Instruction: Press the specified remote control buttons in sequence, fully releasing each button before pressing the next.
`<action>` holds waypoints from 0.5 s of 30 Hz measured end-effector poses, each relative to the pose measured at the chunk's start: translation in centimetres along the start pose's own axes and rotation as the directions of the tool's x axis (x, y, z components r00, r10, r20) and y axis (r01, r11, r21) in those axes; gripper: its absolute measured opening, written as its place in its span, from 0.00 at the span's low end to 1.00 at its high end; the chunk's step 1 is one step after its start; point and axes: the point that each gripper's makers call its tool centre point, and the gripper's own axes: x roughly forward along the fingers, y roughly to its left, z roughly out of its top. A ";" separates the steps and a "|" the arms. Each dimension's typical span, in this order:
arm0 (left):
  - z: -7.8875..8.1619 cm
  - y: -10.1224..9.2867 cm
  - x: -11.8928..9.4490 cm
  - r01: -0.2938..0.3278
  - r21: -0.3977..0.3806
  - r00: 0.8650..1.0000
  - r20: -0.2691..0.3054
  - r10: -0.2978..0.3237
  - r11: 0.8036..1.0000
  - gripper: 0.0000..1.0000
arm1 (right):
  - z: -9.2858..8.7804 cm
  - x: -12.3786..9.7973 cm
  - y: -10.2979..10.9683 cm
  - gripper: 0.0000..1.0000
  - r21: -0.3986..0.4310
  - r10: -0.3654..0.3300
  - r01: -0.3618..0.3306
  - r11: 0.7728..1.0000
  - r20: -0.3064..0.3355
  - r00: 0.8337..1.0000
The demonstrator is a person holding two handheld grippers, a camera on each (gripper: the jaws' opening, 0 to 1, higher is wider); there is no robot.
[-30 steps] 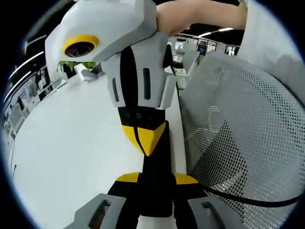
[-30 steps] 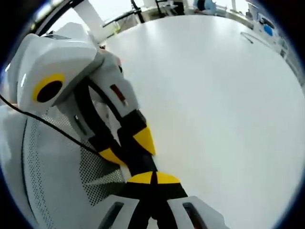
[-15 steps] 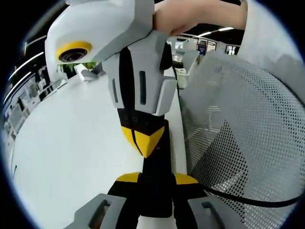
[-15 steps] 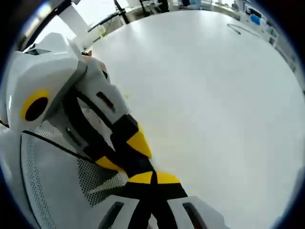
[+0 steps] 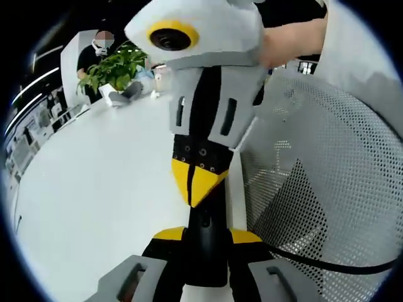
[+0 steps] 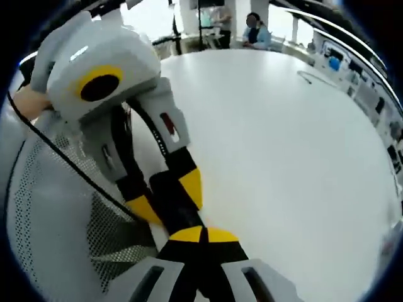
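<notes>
Left gripper view: left gripper [image 5: 206,236] clamps a black remote control [image 5: 206,248] between its yellow-tipped jaws, held above the white table [image 5: 94,182]; right gripper [image 5: 198,185] comes in from the far side, jaws closed, tips together touching the remote's far end; a hand [image 5: 293,41] holds it at upper right; white mesh chair back [image 5: 315,189] on the right; potted plant [image 5: 116,66] at the table's far edge. Right gripper view: right gripper [image 6: 203,234] closed, tips on the remote [image 6: 173,207] held by the left gripper [image 6: 167,198].

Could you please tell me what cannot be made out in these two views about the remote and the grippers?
- Remote control, left gripper view: buttons too dark to read; right gripper covers its far end.
- Right gripper view: left gripper hides the remote.
- Whether a button is pressed: contact hidden.
- Mesh chair: cut off by the edge.
</notes>
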 end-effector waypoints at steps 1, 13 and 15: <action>0.0 0.0 0.0 0.000 0.000 1.000 0.000 0.000 1.000 0.24 | -0.1 -0.1 0.2 0.00 -0.001 0.000 0.000 1.000 -0.005 1.000; 0.0 0.0 0.0 0.001 -0.004 1.000 0.003 -0.001 1.000 0.24 | 0.3 -0.3 1.7 0.00 -0.132 0.055 -0.059 0.990 -0.029 0.998; 0.0 0.0 0.0 0.003 -0.003 1.000 0.003 -0.003 1.000 0.24 | 0.2 -0.2 2.0 0.00 -0.314 0.045 -0.059 0.948 -0.052 0.998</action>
